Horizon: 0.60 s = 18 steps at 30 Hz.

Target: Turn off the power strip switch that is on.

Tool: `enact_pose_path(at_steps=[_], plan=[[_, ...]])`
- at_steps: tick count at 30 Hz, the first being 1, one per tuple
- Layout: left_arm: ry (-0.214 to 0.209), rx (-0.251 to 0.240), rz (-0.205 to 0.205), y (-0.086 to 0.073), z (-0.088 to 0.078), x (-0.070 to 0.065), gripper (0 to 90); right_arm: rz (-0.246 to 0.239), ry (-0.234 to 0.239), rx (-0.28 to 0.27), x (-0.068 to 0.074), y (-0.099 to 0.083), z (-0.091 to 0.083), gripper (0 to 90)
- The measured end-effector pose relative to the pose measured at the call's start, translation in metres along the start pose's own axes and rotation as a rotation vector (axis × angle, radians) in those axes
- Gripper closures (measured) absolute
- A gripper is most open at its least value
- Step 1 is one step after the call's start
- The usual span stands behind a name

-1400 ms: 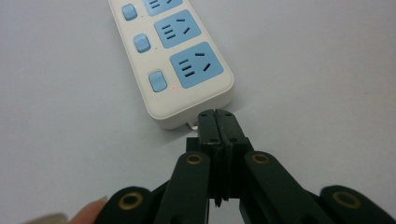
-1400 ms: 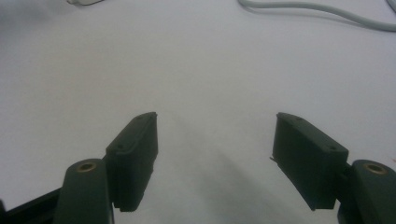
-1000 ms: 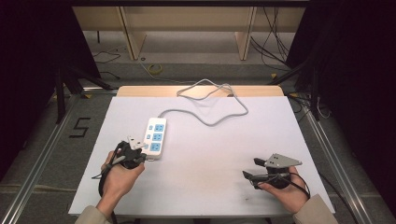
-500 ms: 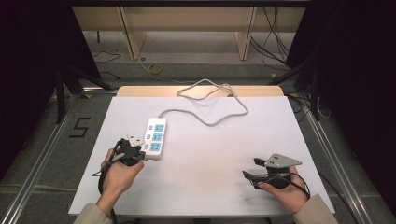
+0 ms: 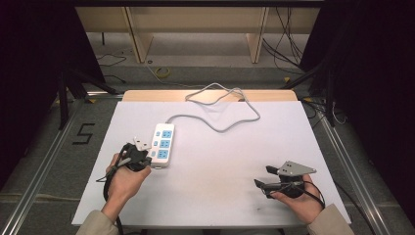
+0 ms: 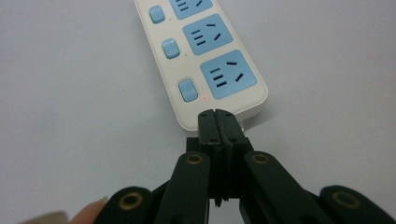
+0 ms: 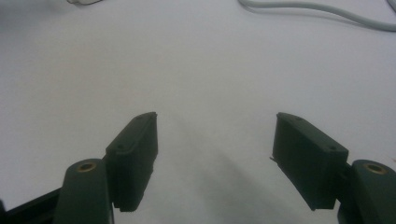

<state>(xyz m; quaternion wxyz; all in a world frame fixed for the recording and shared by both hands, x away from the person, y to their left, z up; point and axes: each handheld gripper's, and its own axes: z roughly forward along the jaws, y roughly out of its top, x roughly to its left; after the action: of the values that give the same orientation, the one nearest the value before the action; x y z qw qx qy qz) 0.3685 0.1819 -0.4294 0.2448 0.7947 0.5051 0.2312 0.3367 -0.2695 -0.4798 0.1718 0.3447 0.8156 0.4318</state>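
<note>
A white power strip with blue sockets and blue switches lies on the white table, left of centre, its grey cable looping toward the far edge. My left gripper is shut with nothing between its jaws, its tips at the strip's near end. In the left gripper view the closed tips sit against the strip's near edge, below the nearest switch, beside a small red light. My right gripper rests low at the near right, jaws wide open over bare table.
The white table top has a wooden strip along its far edge. Metal frame rails run along both sides. Shelving legs and loose cables lie on the floor beyond. A "5" mark is on the floor at left.
</note>
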Motion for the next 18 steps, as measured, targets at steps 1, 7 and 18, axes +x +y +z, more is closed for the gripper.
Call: enact_pose_path(at_steps=[1, 7, 18], plan=[[0.0, 0.003, 0.001, 0.0005, -0.0001, 0.0002, 89.9, 0.002, -0.001, 0.0, 0.0002, 0.0001, -0.0001, 31.9], [0.008, 0.008, 0.004, 0.0028, 0.001, 0.0032, 89.9, -0.001, -0.002, -0.001, -0.0003, -0.0002, -0.0005, 31.9], [0.014, 0.026, -0.006, 0.0055, 0.0038, 0.0061, 89.9, -0.001, -0.002, 0.0, 0.0, -0.0002, -0.0008, 31.9]])
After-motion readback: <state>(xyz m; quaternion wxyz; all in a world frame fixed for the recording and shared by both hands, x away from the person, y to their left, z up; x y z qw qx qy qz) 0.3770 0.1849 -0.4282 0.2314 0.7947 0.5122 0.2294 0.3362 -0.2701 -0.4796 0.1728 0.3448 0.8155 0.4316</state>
